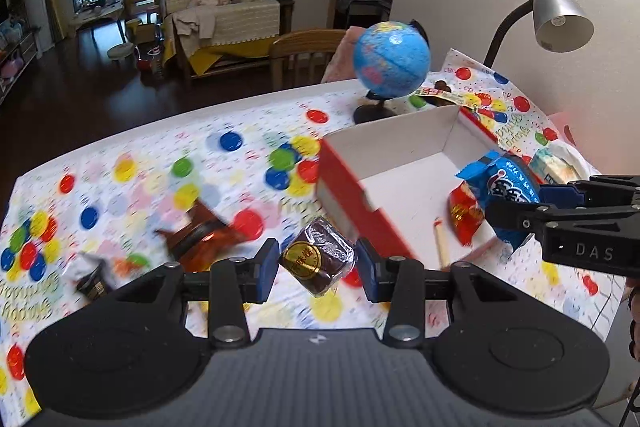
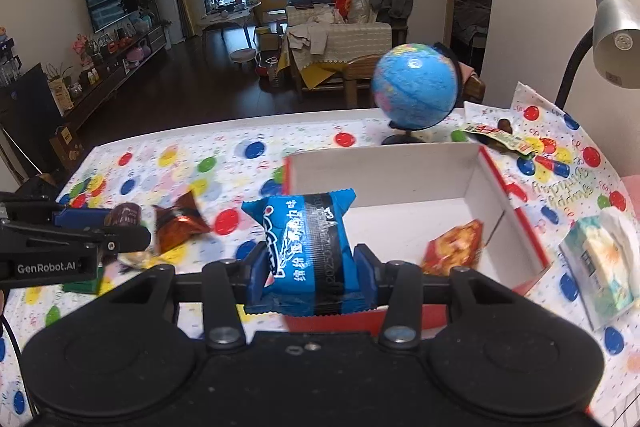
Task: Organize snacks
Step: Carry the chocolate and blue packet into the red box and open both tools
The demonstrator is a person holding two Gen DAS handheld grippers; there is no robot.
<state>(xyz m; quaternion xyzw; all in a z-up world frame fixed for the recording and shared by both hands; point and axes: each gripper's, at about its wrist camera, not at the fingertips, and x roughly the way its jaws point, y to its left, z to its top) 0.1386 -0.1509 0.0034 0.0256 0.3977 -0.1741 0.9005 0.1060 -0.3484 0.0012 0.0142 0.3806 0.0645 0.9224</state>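
A red box with a white inside stands on the dotted tablecloth. It holds a red snack packet and a thin stick. My left gripper is shut on a brown wrapped cake, held above the cloth left of the box. It shows in the right wrist view at far left. My right gripper is shut on a blue snack packet, held at the box's near edge. It shows in the left wrist view at the right.
An orange-brown packet and other small snacks lie on the cloth to the left. A globe and a desk lamp stand behind the box. A tissue pack lies at right. A wrapper lies at the back.
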